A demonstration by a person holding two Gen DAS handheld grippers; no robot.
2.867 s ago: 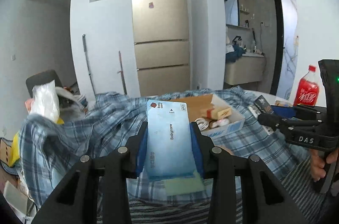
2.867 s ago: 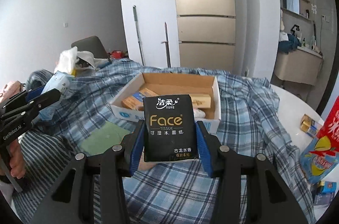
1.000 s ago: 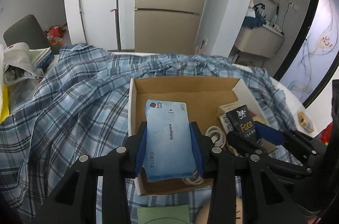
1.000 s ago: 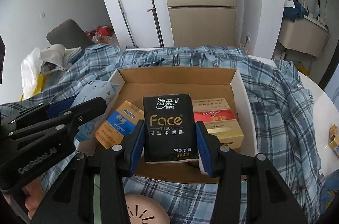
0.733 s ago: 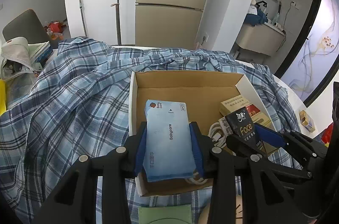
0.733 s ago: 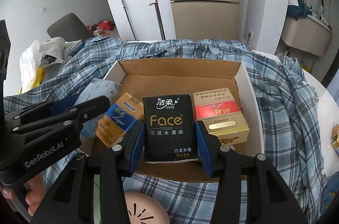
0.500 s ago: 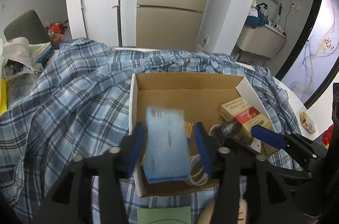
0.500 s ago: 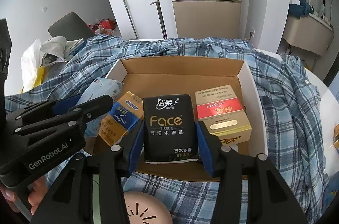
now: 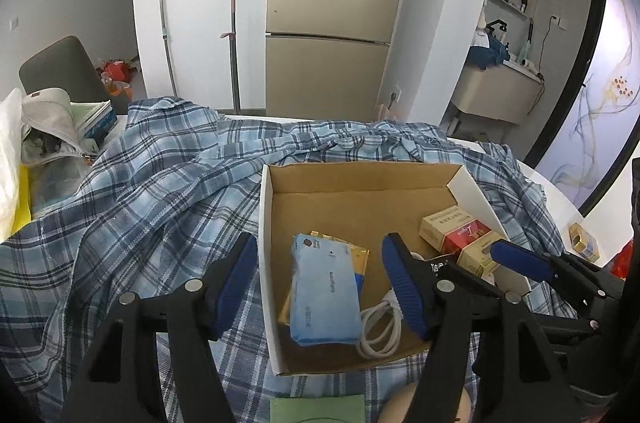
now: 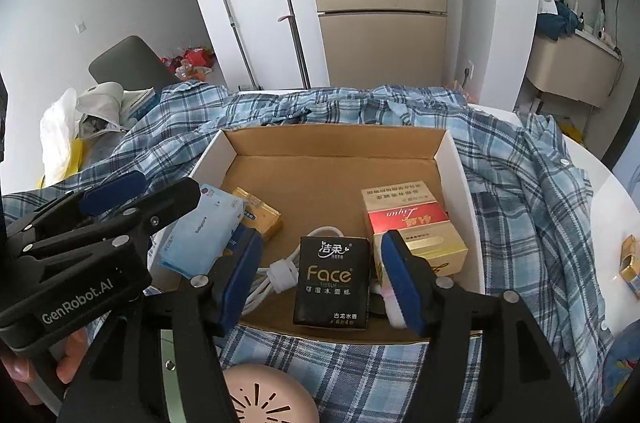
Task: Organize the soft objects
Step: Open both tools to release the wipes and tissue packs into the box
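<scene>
An open cardboard box (image 9: 360, 179) (image 10: 336, 143) rests on a blue plaid shirt. A light blue tissue pack (image 9: 324, 297) (image 10: 200, 239) lies in its left part, partly over a yellow pack (image 10: 260, 217). A black "Face" tissue pack (image 10: 332, 281) lies at its front middle, next to a red and gold tissue box (image 10: 412, 223) (image 9: 460, 231). My left gripper (image 9: 320, 283) is open above the blue pack, not touching it. My right gripper (image 10: 320, 277) is open around the black pack, its pads apart from it.
A white coiled cable (image 9: 380, 327) (image 10: 280, 273) lies in the box front. A pink round object (image 10: 268, 395) and a green pad (image 9: 316, 409) lie in front of the box. A white table edge with a small box (image 10: 632, 263) is at right. A bag pile (image 9: 40, 127) is at left.
Both grippers moved over the box, then opened. The blue pack dropped from the left gripper and the black pack from the right gripper into the box.
</scene>
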